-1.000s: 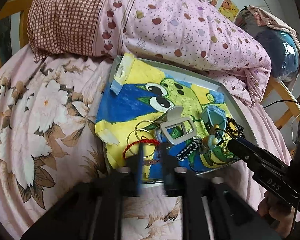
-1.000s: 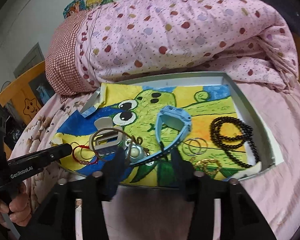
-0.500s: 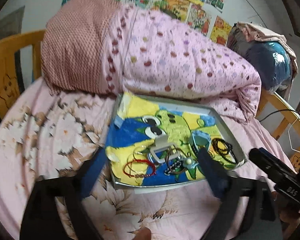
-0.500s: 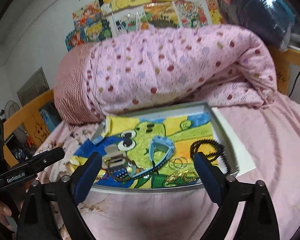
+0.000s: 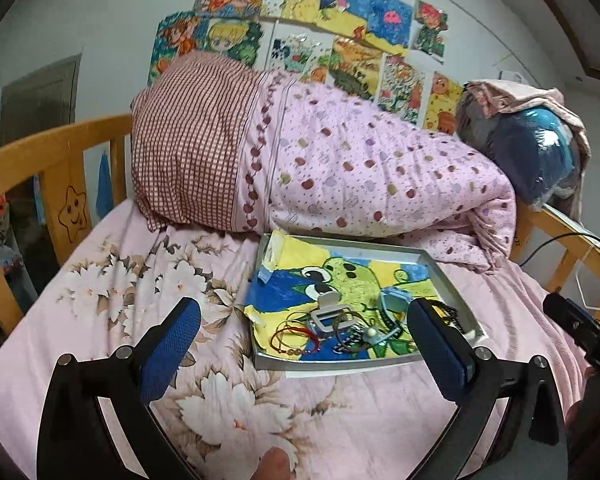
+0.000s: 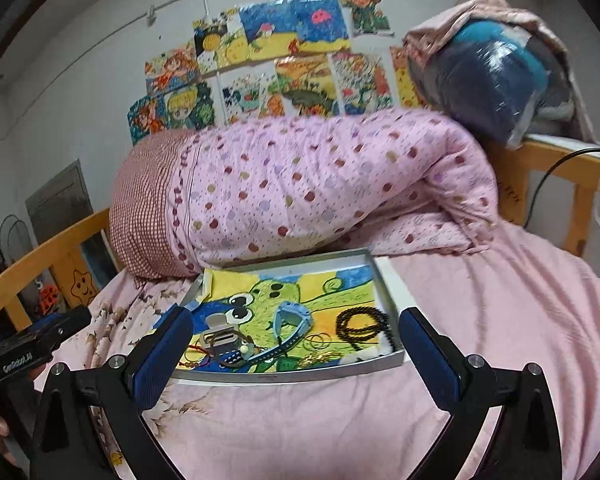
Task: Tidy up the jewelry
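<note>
A shallow grey tray lined with a bright frog drawing lies on the bed. Jewelry sits at its near end: a red cord bracelet, a grey hair clip, a blue watch, black beads, thin rings and a gold chain. My left gripper is open and empty, held back from the tray's near edge. My right gripper is open and empty, also short of the tray.
A rolled pink dotted quilt lies right behind the tray. Wooden bed rails stand at both sides. A wrapped blue bundle sits on the right rail. Floral pink sheet lies left of the tray.
Both grippers went from nearly shut to wide open and pulled back and up from the tray. The jewelry has stayed in the tray.
</note>
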The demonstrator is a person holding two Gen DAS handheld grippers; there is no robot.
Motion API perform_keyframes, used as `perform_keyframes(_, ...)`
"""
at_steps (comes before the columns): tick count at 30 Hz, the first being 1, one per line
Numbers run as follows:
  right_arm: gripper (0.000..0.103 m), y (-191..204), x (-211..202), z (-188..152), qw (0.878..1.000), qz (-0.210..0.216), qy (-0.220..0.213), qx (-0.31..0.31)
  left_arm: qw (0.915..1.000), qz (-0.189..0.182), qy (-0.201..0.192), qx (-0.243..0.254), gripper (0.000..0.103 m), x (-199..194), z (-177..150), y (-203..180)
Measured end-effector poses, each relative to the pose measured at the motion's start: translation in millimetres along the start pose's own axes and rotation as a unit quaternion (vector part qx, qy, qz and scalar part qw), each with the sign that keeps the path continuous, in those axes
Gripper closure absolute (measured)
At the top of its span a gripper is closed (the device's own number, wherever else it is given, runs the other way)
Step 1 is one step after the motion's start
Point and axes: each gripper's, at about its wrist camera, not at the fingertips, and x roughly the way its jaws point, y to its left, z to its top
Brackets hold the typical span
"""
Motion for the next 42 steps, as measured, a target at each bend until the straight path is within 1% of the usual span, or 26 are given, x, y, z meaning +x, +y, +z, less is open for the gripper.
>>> perform_keyframes(5,0.000,3.6,-31.5,-1.5,1.000,-0.015,-0.017,-0.003,0.9997,0.002,-0.016,0.020,0.002,-29.4,-11.2,-11.8)
perform_keyframes(11,0.000,15.4,-63.7,-5.7,0.999,-0.011,-0.031,-0.009,0.9990,0.013,-0.029,0.033,0.002,-64.2,-23.1,-18.4)
perform_keyframes(18,0.000,22.4,-89.2,-15.3,0.999,-0.015,-0.033,-0.028,0.9987,0.026,-0.037,0.025,0.002,-90.8,-31.6,-14.8)
perform_keyframes(23,0.000,22.0,-96.6,-24.1,0.999,-0.013,-0.029,-0.040,0.9991,0.030,-0.027,0.013,0.002,-106.0,-40.1,-11.6)
perform_keyframes(26,0.000,22.3,-96.7,-30.6,0.999,-0.009,-0.022,-0.049,0.9993,0.030,-0.018,0.015,0.002,-107.8,-45.4,-15.6)
perform_keyframes(32,0.000,15.7,-91.0,-41.2,0.999,-0.011,-0.008,-0.043,0.9981,0.041,-0.023,0.040,0.002,-101.1,-58.0,-28.0)
perform_keyframes(42,0.000,4.2,-79.3,-54.7,0.999,-0.021,0.013,-0.033,0.9977,0.038,0.017,0.053,0.002,-78.3,-74.7,-31.5)
